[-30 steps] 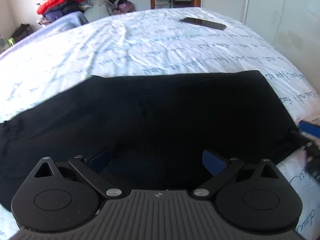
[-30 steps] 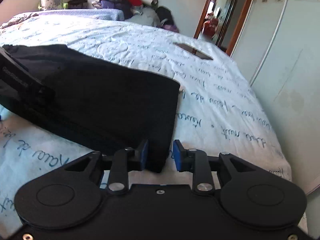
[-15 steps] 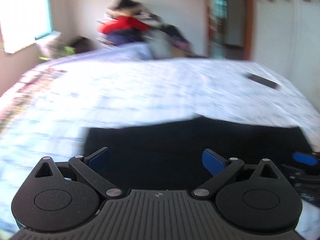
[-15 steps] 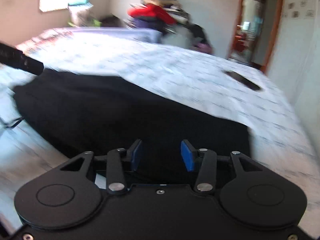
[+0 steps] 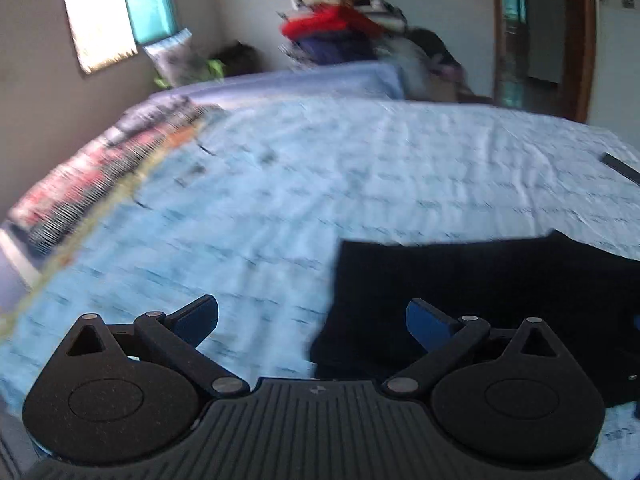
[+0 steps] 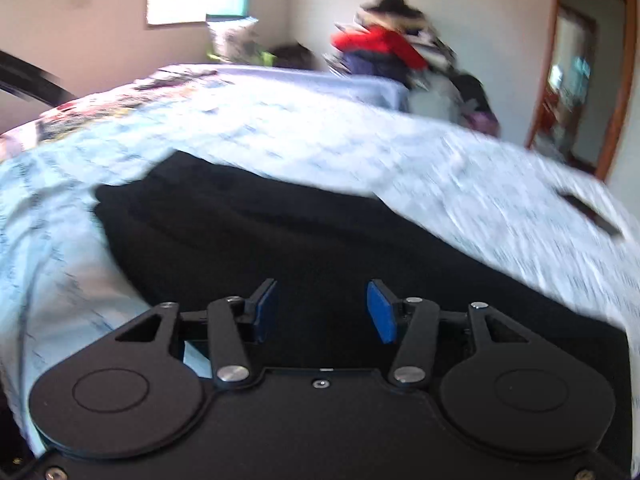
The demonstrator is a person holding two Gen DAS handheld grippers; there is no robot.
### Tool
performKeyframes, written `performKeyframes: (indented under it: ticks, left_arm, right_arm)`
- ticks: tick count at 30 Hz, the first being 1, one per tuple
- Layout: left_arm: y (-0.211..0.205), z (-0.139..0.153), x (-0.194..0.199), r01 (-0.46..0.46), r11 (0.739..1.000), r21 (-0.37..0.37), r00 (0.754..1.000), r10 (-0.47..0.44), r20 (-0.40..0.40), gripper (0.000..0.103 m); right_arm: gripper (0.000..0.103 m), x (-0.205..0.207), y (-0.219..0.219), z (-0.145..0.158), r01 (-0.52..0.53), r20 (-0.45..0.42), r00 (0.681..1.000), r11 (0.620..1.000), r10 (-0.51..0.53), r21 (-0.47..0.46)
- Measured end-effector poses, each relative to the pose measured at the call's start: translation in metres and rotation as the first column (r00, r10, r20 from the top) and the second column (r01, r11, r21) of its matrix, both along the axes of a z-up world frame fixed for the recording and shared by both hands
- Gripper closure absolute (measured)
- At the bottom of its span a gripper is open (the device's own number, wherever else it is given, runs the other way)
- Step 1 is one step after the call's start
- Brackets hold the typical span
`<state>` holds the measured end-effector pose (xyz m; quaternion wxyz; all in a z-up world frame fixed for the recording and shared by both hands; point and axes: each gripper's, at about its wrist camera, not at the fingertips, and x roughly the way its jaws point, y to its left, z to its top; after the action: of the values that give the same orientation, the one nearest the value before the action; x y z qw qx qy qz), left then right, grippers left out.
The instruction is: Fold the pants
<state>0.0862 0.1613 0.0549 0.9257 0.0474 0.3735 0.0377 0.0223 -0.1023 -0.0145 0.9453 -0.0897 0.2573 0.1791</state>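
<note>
The black pants [image 6: 304,240] lie flat and folded on the light blue bedspread [image 6: 304,136]. In the left wrist view the pants [image 5: 500,280] fill the lower right, their left edge between my fingers. My left gripper [image 5: 312,320] is open and empty, above the pants' left end and the bare bedspread [image 5: 280,200]. My right gripper [image 6: 323,311] is open and empty, just above the middle of the pants. Both views are blurred by motion.
A dark phone [image 6: 588,212] lies on the bed at the far right; it also shows in the left wrist view [image 5: 620,168]. A heap of clothes [image 5: 340,28] stands behind the bed. A patterned blanket [image 5: 100,176] lies along the bed's left side. A door [image 6: 580,72] is at the right.
My right gripper has let go of the pants' edge and opened. Both grippers have swung to the left along the pants; the left one now looks past their left end.
</note>
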Motion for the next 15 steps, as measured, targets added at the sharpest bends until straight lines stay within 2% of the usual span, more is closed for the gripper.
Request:
performKeyframes:
  ticks: [2,3,5,7,10,15]
  left_arm:
    - [-0.014,-0.031,0.025,0.037,0.996,-0.082,0.996,-0.043,-0.078,0.004]
    - [-0.020,-0.044,0.035,0.030,0.996,-0.088,0.993,-0.041,-0.115,0.007]
    - [-0.038,-0.068,0.048,0.076,0.995,-0.059,0.985,-0.084,-0.153,0.006]
    - [-0.053,-0.086,0.050,0.123,0.992,0.023,0.974,-0.117,-0.196,0.004]
    - [-0.055,-0.084,0.030,0.168,0.979,0.113,0.979,-0.153,-0.134,0.001]
    - [-0.039,-0.074,0.019,0.085,0.968,0.237,0.996,-0.073,-0.061,0.002]
  right_arm:
    - [0.052,-0.002,0.022,0.002,-0.050,0.022,0.998,0.998,0.051,-0.049]
    - [0.052,-0.001,0.030,0.002,-0.070,0.030,0.997,0.995,0.073,-0.076]
    - [0.052,-0.001,0.043,0.000,-0.097,0.036,0.994,0.989,0.101,-0.111]
    - [0.052,0.001,0.049,-0.002,-0.108,0.019,0.994,0.986,0.112,-0.123]
    - [0.052,0.003,0.053,0.000,-0.113,0.017,0.993,0.985,0.116,-0.127]
    - [0.052,0.013,0.068,-0.002,-0.134,0.019,0.990,0.982,0.137,-0.130]
